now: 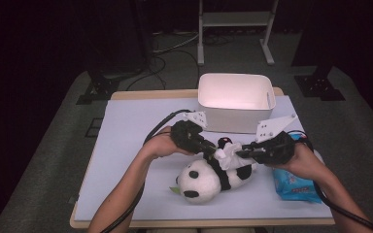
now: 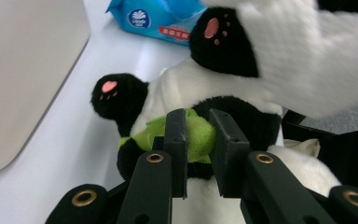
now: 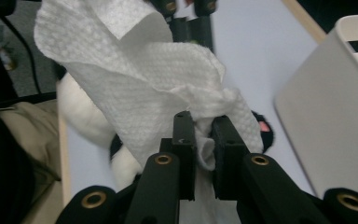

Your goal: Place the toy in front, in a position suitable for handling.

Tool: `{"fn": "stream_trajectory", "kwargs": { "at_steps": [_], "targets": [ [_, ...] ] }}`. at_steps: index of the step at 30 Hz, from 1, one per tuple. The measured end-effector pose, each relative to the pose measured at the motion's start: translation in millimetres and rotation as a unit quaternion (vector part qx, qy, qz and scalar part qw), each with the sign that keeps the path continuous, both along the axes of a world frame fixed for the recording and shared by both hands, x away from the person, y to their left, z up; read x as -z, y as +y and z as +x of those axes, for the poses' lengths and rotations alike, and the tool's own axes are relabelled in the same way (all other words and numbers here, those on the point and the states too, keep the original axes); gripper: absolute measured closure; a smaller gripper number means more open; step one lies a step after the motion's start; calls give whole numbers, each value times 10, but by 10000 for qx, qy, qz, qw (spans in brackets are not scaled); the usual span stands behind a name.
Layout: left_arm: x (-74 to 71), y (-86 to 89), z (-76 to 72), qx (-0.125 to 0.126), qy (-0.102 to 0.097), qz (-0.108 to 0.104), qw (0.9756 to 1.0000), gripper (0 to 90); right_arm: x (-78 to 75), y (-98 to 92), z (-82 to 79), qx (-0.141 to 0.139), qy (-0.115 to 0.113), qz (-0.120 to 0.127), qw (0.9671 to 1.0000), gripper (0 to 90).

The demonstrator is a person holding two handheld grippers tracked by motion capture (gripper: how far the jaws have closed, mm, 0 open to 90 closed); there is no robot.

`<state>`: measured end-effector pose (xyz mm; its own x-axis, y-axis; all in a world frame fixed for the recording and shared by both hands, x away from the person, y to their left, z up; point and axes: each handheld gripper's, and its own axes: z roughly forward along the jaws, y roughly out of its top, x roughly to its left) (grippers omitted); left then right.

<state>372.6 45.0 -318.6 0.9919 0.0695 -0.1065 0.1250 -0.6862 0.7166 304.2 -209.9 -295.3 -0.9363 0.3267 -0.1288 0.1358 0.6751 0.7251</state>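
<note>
Centre of the high view: the left gripper [image 2: 199, 140] pinches a green leaf [image 2: 196, 136] on the plush panda [image 1: 213, 177]; the right gripper [image 3: 204, 133] clamps a white wipe [image 3: 140, 70], seemingly against the panda's belly.

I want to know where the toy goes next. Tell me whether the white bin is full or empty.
Empty, as far as the high view shows: the white bin shows a bare white inside, with the panda plush on the table in front of it.
</note>
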Motion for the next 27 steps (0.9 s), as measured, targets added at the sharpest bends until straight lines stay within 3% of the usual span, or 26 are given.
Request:
{"fn": "stream_trajectory", "kwargs": {
  "at_steps": [5, 11, 18, 27],
  "targets": [
    [-11, -19, -29, 89, -31, 12, 10000, 773, -31, 20, 115, 156, -127, -235, 9995, 809],
    [-40, 5, -51, 74, -78, -30, 9999, 773, 82, 52, 187, 139, 86, -502, 9986, 809],
    [-89, 15, -71, 66, -164, -43, 9998, 773, 174, 63, 136, -43, 329, -459, 9984, 808],
    [-8, 24, -157, 185, -39, 12, 9998, 721, 319, 40, 111, -188, 684, -279, 9971, 806]
  ]
}}
